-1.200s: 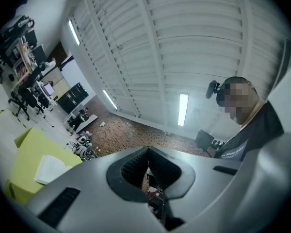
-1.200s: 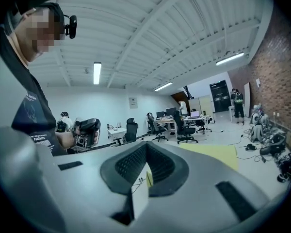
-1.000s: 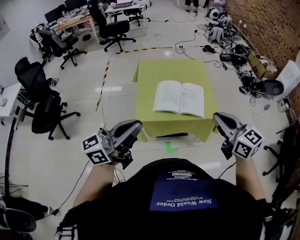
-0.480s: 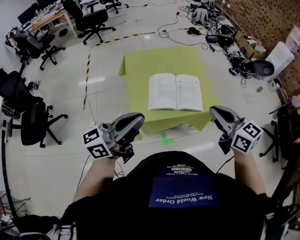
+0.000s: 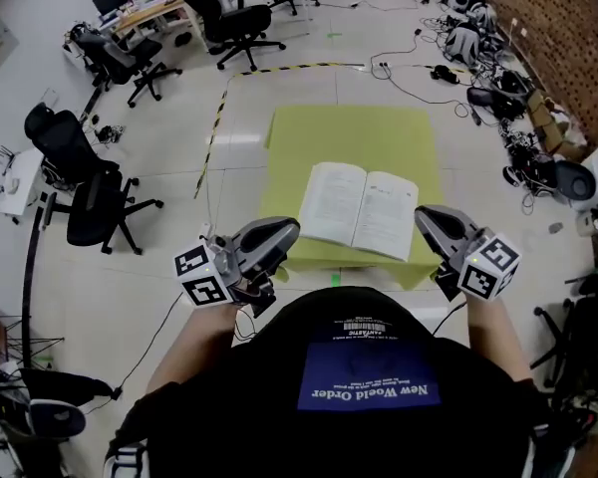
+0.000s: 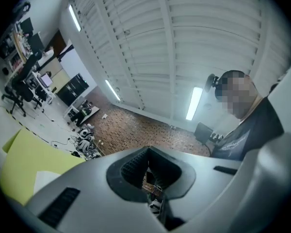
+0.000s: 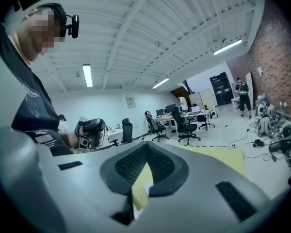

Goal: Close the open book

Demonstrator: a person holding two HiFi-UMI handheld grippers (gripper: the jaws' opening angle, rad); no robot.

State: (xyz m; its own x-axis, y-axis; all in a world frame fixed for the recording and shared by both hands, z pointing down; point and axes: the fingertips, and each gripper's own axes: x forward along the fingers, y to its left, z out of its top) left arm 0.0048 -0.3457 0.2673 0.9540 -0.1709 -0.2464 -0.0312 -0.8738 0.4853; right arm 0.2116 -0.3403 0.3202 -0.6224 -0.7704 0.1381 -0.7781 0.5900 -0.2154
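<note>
An open book (image 5: 361, 210) lies flat, pages up, on a low table with a yellow-green cloth (image 5: 359, 132). In the head view my left gripper (image 5: 282, 235) hovers by the table's near left corner, just left of the book, jaws shut and empty. My right gripper (image 5: 425, 221) is by the near right corner, beside the book's right page, also shut with nothing in it. The left gripper view shows its closed jaws (image 6: 150, 178) with the cloth (image 6: 24, 154) at lower left. The right gripper view has closed jaws (image 7: 143, 171) and the cloth (image 7: 223, 157) beyond.
Black office chairs (image 5: 90, 192) stand on the floor to the left, and more chairs and desks (image 5: 229, 18) at the back. Cables and gear (image 5: 518, 108) lie along the brick wall on the right. Yellow-black tape (image 5: 217, 127) runs across the floor.
Both grippers have come forward to the table's near edge. The book now sits between them, much closer than before. Both jaws stay closed.
</note>
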